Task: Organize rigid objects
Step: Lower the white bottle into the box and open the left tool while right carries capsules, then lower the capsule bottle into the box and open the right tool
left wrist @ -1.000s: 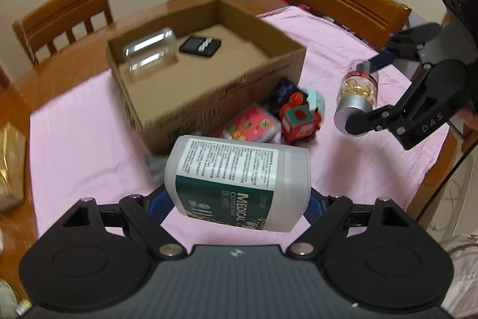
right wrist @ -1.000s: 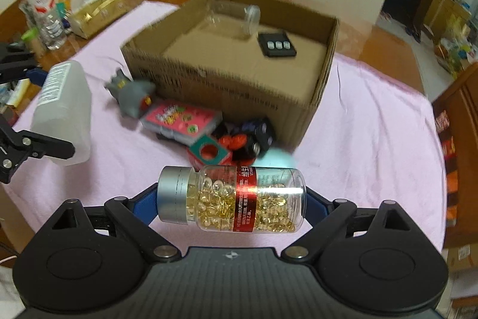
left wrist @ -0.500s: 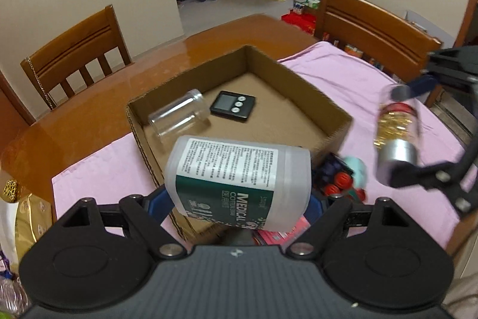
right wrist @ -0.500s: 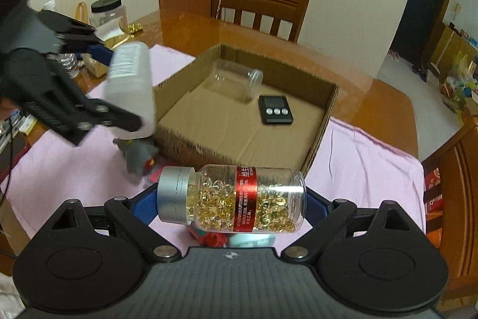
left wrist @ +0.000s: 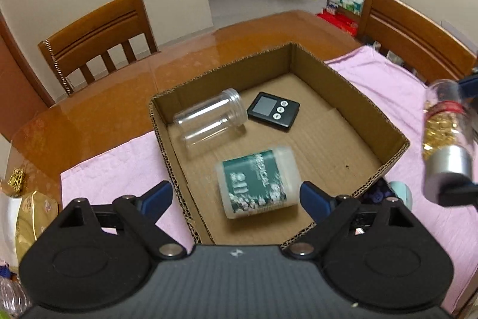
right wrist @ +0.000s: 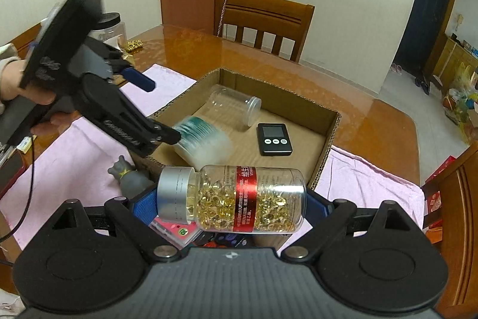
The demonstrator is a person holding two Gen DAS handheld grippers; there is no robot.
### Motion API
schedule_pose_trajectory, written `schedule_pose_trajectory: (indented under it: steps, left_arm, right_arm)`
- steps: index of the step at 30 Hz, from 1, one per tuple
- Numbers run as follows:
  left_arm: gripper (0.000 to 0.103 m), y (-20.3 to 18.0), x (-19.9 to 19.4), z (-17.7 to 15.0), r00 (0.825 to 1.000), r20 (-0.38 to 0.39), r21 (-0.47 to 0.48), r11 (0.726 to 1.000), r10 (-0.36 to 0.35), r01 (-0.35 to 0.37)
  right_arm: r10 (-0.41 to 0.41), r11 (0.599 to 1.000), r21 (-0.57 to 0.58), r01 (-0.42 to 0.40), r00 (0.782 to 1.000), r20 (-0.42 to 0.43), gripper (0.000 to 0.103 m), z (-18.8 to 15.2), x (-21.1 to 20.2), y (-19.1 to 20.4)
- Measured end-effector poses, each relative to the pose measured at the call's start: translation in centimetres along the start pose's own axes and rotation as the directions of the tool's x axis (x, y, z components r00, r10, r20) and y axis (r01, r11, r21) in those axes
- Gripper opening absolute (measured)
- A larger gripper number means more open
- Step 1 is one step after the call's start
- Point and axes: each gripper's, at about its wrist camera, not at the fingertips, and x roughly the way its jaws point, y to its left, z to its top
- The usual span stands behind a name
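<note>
My left gripper is open above the near part of the cardboard box. The white bottle with a green label lies below it inside the box, blurred with motion in the right wrist view. A clear empty jar and a black timer lie deeper in the box. My right gripper is shut on a clear bottle of golden capsules with a silver cap, held sideways at the box's near right side; it also shows in the left wrist view.
Pink cloth covers the wooden table. A grey toy, a pink card pack and small toys lie in front of the box. Chairs stand around. Bags and bottles sit at the left edge.
My left gripper opened and let go of the white bottle, which dropped into the box. Both grippers rose and moved over the box; the capsule bottle stays gripped.
</note>
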Motion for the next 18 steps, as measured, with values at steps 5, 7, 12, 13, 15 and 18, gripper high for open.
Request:
schedule_pose_trajectory:
  steps: [5,7,12,13,15,18]
  left_arm:
    - [0.098,0.3,-1.5,-1.2,0.999,0.034,-0.06,0.998,0.011,-0.009]
    - [0.099,0.4,-2.2,-1.8,0.999,0.051,-0.091,0.996,0.019,-0.014]
    - [0.102,0.3,-3.8,-3.4,0.995,0.088,-0.187,0.982,0.041,-0.024]
    - [0.102,0.2,-4.0,-3.7,0.994,0.095,-0.201,0.979,0.05,-0.03]
    - [0.102,0.1,-4.4,-4.4,0.992,0.106,-0.232,0.972,0.065,-0.039]
    - [0.102,0.2,-4.5,-5.4,0.991,0.1,-0.281,0.958,0.094,-0.062]
  right_arm:
    - [0.001,1.0,0.004,-0.001,1.0,-0.009,0.096,0.5,1.1,-0.7]
    - [0.001,1.0,0.005,-0.001,1.0,-0.011,0.096,0.9,1.6,-1.0]
    - [0.004,1.0,0.003,-0.004,1.0,-0.023,0.096,1.9,3.2,-1.8]
    - [0.005,1.0,0.002,-0.005,1.0,-0.029,0.096,2.1,3.5,-2.0]
    - [0.002,1.0,-0.003,-0.002,0.999,-0.035,0.096,2.6,4.4,-2.4]
    - [-0.013,1.0,-0.022,0.012,0.999,-0.049,0.096,3.5,5.9,-2.9]
